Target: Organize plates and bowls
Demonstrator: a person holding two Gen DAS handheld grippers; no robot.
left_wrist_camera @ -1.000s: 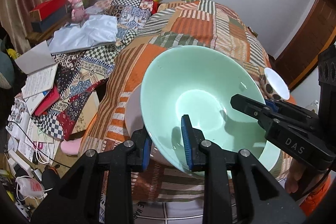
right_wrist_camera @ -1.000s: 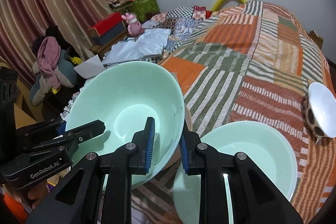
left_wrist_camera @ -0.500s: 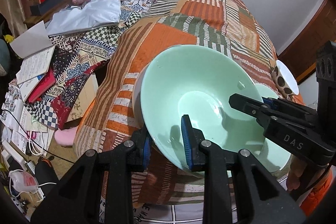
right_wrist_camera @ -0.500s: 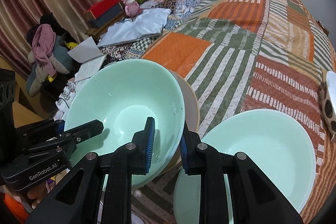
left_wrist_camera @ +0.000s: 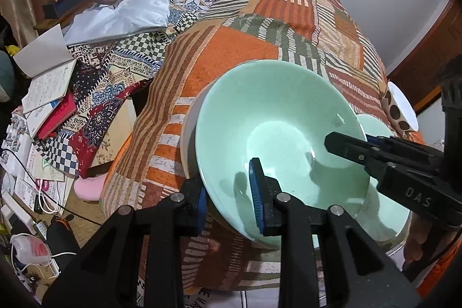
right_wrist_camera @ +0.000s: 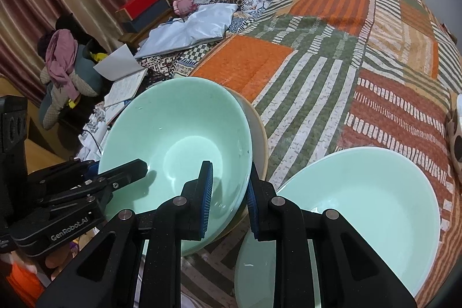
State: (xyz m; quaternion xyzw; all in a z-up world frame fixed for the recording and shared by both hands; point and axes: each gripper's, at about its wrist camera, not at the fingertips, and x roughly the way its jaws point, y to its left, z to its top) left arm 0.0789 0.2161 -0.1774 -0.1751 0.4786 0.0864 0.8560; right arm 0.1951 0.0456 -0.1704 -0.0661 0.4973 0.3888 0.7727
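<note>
A: Biggest first. What's under everything?

B: Patchwork bedspread [right_wrist_camera: 332,71], orange, green and striped. Two mint bowls near its front edge.

A: Which bowl is gripped?

B: The left mint bowl [left_wrist_camera: 277,120]. It sits tilted inside a pale cream dish [right_wrist_camera: 258,134], whose rim shows behind it. Second mint bowl [right_wrist_camera: 369,207] lies just beside it to the right, on the bedspread, untouched.

A: Left gripper pose?

B: Left gripper [left_wrist_camera: 229,201] pitched steeply down, coming in from the near side. Blue pads clamped across the bowl's near rim: one pad inside the bowl, the other outside under the wall.

A: Right one?

B: Right gripper [right_wrist_camera: 229,199], same steep downward pitch, clenched on the same bowl's right-hand rim. Inner pad in the bowl, outer pad in the gap beside the second bowl. In the left wrist view its fingers reach over the rim from the right.

A: Small stuff?

B: Brown-spotted cup [left_wrist_camera: 400,108] with white inside, tipped, at the far right edge. Pink toy figure [right_wrist_camera: 182,0] off the bed at upper left, by the clutter.
</note>
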